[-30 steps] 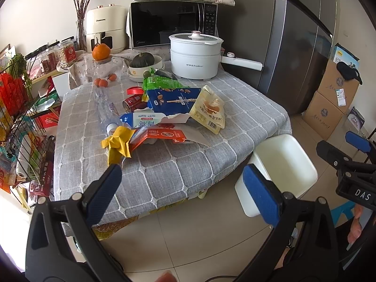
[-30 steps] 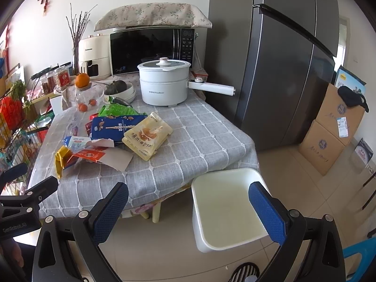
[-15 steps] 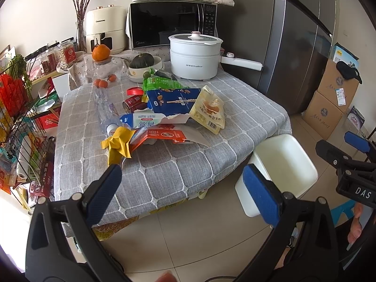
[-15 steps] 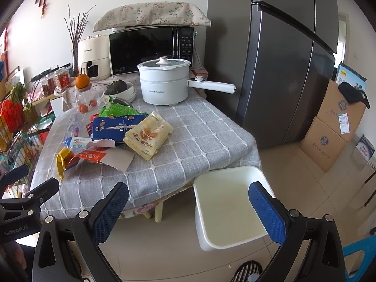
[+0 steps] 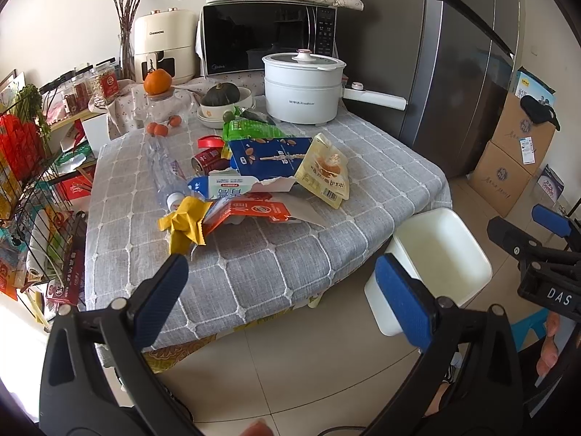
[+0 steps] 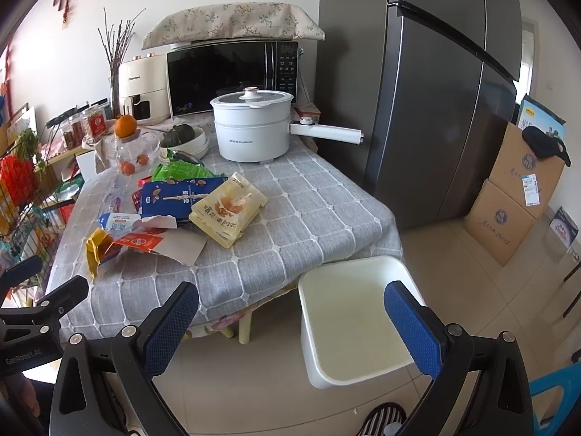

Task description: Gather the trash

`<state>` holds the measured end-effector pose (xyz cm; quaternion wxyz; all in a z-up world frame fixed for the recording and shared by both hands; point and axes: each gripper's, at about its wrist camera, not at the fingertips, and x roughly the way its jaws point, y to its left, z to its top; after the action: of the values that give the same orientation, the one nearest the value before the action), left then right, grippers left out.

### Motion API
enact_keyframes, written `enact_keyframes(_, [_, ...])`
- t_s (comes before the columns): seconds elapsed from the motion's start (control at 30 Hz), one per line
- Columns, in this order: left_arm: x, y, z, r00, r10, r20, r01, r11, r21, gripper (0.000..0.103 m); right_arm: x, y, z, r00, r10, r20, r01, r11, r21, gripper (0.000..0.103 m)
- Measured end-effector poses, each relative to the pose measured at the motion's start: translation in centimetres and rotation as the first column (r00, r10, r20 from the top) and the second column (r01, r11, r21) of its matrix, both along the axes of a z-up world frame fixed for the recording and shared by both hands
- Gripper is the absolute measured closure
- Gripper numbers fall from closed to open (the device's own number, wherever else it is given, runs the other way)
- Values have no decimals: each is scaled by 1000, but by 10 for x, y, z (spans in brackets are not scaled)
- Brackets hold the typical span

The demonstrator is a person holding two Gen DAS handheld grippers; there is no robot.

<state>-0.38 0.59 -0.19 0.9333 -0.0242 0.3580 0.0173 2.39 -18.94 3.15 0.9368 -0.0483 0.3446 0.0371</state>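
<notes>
Barely anything has moved: both the left hand-held gripper point(image 5: 279, 298) and right hand-held gripper point(image 6: 290, 323) hover wide open, empty. Wrappers point(image 5: 323, 170) and cartons litter the surface point(image 5: 290, 254); the white bin point(image 6: 348, 319) beside it sits empty—collection unstarted.

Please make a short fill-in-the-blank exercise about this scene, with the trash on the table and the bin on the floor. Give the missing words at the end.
1. The white bin stands on the ____ beside the table.
2. The bin holds ____ so far.
3. Both the left gripper and the right gripper have their jaws ____.
4. The orange sits on top of a glass ____.

Missing words: floor; nothing; open; jar
</notes>
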Motion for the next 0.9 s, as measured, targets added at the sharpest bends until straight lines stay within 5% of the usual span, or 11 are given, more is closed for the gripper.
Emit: enact_keyframes(0.9, [-2,8,-1,1000,13,-1,-13,1000,-1,1,1,3,-4,1000,0,-17,0,1000,0,0])
